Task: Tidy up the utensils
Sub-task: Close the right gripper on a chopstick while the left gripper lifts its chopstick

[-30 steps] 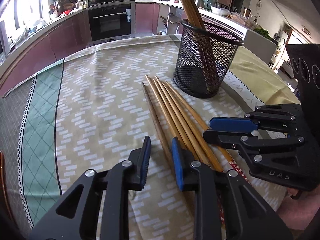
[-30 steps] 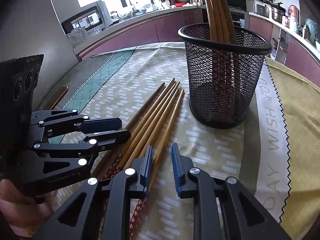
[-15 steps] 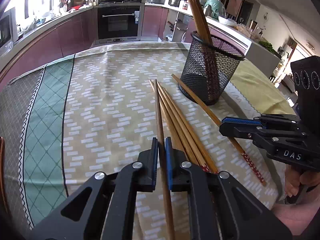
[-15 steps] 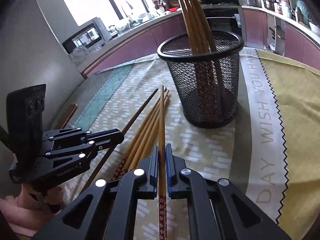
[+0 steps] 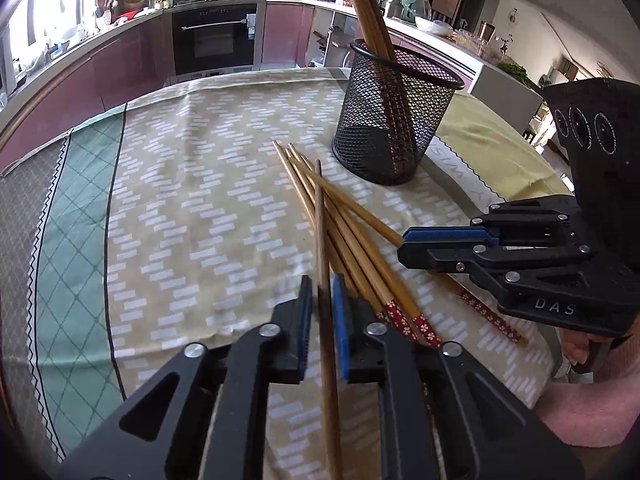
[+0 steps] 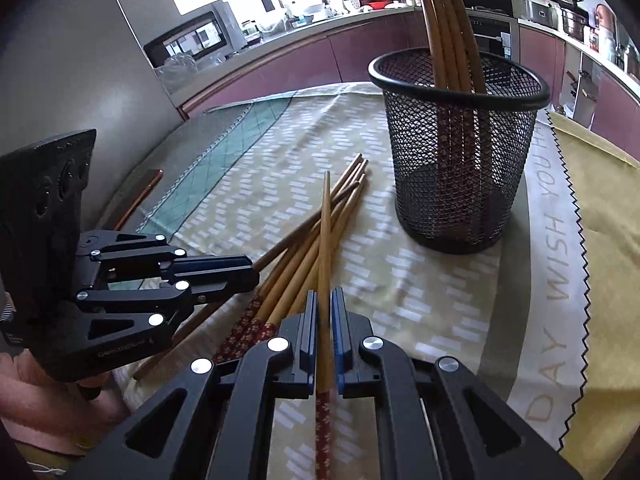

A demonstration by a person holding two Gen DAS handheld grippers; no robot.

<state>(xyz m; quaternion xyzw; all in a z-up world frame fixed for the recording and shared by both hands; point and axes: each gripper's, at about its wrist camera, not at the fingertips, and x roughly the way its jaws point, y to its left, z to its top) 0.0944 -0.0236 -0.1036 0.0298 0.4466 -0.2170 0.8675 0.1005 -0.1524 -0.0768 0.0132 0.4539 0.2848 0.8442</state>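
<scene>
Since a second ago each gripper has closed around one chopstick from the pile. The left gripper has a dark chopstick between its jaws, which are opening slightly. The right gripper clamps a pale chopstick. The remaining chopsticks lie on the cloth. At one o'clock, the mesh cup holds several upright chopsticks.

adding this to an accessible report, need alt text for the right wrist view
The right gripper is shut on one chopstick above a loose pile of chopsticks on a patterned tablecloth. A black mesh cup behind holds more chopsticks; the left gripper is at left.
</scene>
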